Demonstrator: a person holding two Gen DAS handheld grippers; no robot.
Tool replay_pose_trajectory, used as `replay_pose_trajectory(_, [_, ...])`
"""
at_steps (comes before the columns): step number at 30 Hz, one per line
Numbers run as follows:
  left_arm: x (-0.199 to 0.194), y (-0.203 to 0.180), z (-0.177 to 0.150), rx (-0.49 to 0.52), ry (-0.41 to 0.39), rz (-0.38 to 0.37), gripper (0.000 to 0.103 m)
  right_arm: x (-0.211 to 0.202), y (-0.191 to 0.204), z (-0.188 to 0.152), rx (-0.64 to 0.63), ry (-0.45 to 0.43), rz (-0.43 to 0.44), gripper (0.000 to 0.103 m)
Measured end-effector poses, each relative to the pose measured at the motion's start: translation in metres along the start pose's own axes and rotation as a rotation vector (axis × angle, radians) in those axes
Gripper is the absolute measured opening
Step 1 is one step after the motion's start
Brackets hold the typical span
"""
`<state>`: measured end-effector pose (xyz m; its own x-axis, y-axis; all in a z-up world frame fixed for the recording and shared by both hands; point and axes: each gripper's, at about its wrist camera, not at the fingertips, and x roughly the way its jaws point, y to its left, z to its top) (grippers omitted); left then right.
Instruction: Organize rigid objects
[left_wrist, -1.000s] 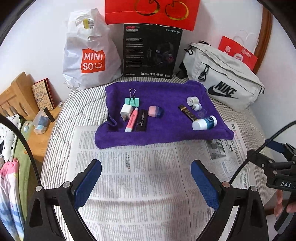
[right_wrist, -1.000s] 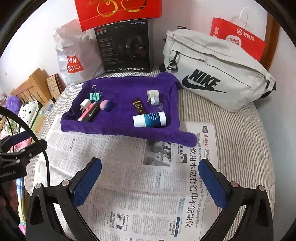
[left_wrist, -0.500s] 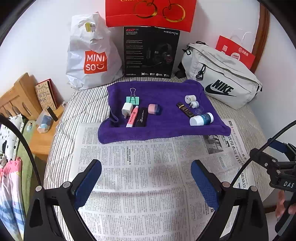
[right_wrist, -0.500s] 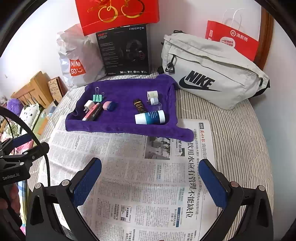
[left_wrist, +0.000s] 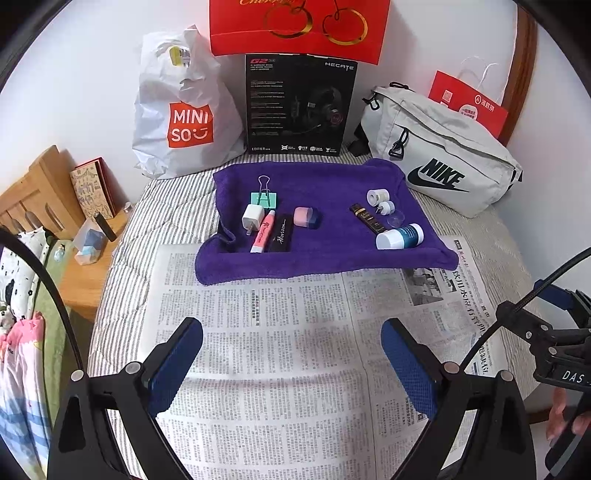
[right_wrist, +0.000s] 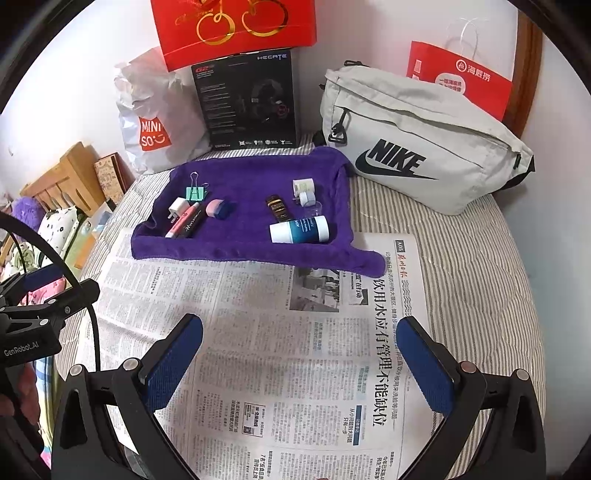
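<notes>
While both claws, left gripper (left_wrist: 291, 363) & right gripper (right_wrist: 303, 362), hang wide open w/ nothing held, small items crowd the purple towel (left_wrist: 325, 258). Grabbing the bottle (left_wrist: 400, 237) may roll it, since it lies sideways.

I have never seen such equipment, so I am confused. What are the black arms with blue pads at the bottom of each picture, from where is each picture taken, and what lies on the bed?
No robot is here. A person carries one hand-held gripper in each hand, and a camera on each looks forward along its two fingers.

One picture comes from the left hand-held gripper, the other from the right hand-held gripper. Both are open and hold nothing.

Below them lies a newspaper. Behind it, a purple towel carries small things: a green binder clip, a white charger plug, a pink tube, and a blue-and-white bottle on its side. A Nike bag stands to the right.
</notes>
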<state>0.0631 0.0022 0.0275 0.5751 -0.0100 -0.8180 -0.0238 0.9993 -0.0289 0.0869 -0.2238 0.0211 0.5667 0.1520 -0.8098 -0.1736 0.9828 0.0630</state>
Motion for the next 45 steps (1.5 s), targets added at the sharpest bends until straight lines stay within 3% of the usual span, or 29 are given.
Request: replay_pose_trajectory(45, [0.0005, -0.0047, -0.0001, 0.033, 0.012, 0.012, 0.098, -0.0033, -0.0058, -0.0021, 0.015, 0.002, -0.01, 0.103])
